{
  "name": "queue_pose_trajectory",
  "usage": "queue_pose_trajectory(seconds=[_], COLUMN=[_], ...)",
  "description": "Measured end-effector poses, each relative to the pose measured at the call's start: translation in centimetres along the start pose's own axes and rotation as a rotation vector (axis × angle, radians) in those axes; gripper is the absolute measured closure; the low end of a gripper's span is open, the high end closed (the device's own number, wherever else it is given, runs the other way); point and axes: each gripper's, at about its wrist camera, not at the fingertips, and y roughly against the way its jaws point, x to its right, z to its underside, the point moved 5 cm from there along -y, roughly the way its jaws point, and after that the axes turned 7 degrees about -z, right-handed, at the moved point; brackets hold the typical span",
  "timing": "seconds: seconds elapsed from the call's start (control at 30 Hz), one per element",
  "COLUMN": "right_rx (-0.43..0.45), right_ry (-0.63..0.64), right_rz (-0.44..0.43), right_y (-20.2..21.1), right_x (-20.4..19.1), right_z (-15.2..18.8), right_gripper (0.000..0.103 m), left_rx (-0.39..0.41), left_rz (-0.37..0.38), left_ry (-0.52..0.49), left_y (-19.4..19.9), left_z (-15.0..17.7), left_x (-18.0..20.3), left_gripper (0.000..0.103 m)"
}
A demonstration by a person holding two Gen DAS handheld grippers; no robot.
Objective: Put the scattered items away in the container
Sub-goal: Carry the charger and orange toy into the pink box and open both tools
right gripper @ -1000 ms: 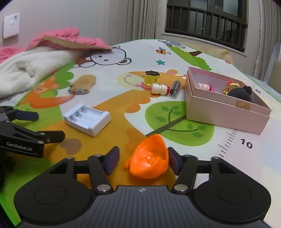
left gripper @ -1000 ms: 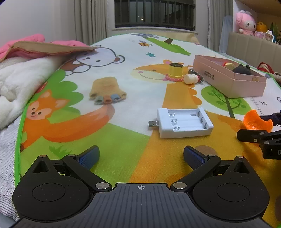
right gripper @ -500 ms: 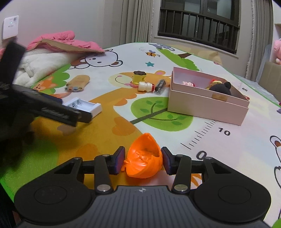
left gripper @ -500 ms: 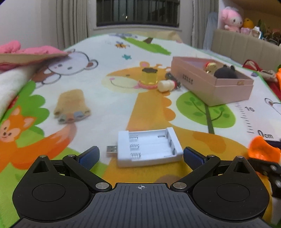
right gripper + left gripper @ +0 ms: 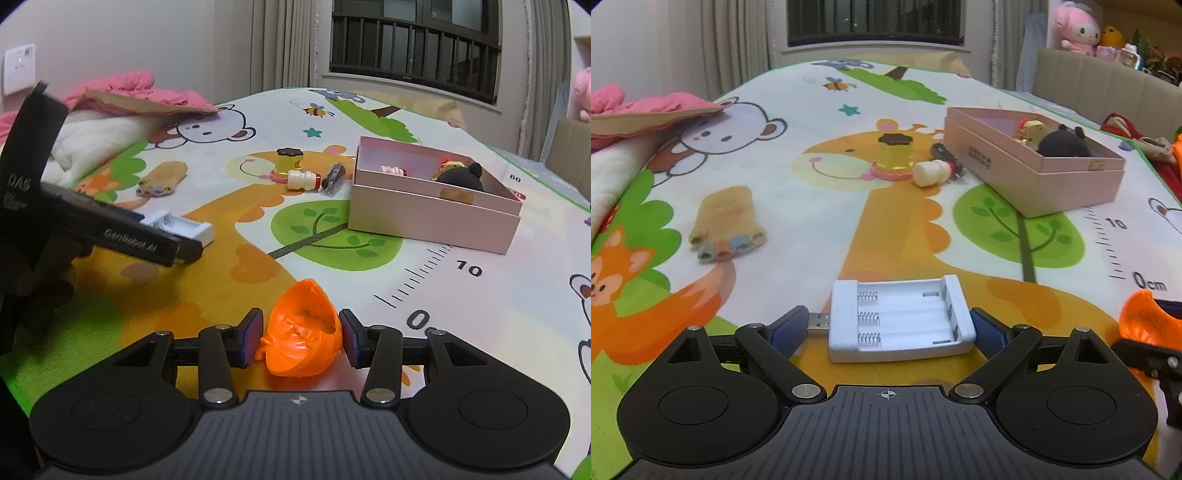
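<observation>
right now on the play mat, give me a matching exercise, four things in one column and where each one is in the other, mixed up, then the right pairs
Things:
1. white battery holder
2. orange shell toy
3. black round toy
4. yellow cup with dark lid

Places:
A. inside the pink box
B. between the closing fingers of the left gripper, lying on the mat
C. standing on the mat beside a small cream bottle
D. between the pads of the right gripper

Pairs: 1-B, 2-D, 3-A, 4-C
</observation>
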Motion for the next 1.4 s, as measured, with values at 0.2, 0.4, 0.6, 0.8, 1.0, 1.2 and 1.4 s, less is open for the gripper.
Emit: queue_pose_trajectory(seconds=[0.2, 0.4, 0.6, 0.8, 1.0, 1.2, 1.4], right_rx=[0.005, 0.014, 0.083, 0.226, 0.316, 0.311, 0.188], right_ry=[0.003, -0.055, -0.096, -0.173, -0.236, -0.205, -0.148], right_rz=[0.016, 0.067, 0.085, 0.054, 0.04, 0.102, 0.044], right_y=[1.9, 2.9, 3.5, 1.5, -1.6, -2.8, -7.5], right_x=[2.4, 6.7, 11.5, 17.2, 20.5, 19.4, 14.4], right_z=[-0.3, -0.6, -4.9, -14.8, -21.8, -21.2, -20.1], right_gripper=[0.058, 0.058, 0.058, 0.058, 0.025, 0.015, 0.015], left_rx=[0.015, 0.061, 0.154, 0.329, 0.385, 0.284, 0.107], left_rz=[0.093, 0.19, 0.261, 0.27, 0.235, 0.19, -0.008], left_ry=[-0.065, -0.126, -0.173, -0.201, -0.18, -0.1, -0.054], left_y=[2.5, 3.0, 2.0, -0.3, -4.6, -4.3, -4.1], left_z=[0.0, -2.2, -6.7, -14.5, -20.5, -15.9, -8.4], left_x=[2.6, 7.2, 11.6, 14.6, 15.2, 10.6, 4.0], left_gripper=[0.007, 0.007, 0.007, 0.007, 0.006, 0.001, 0.001])
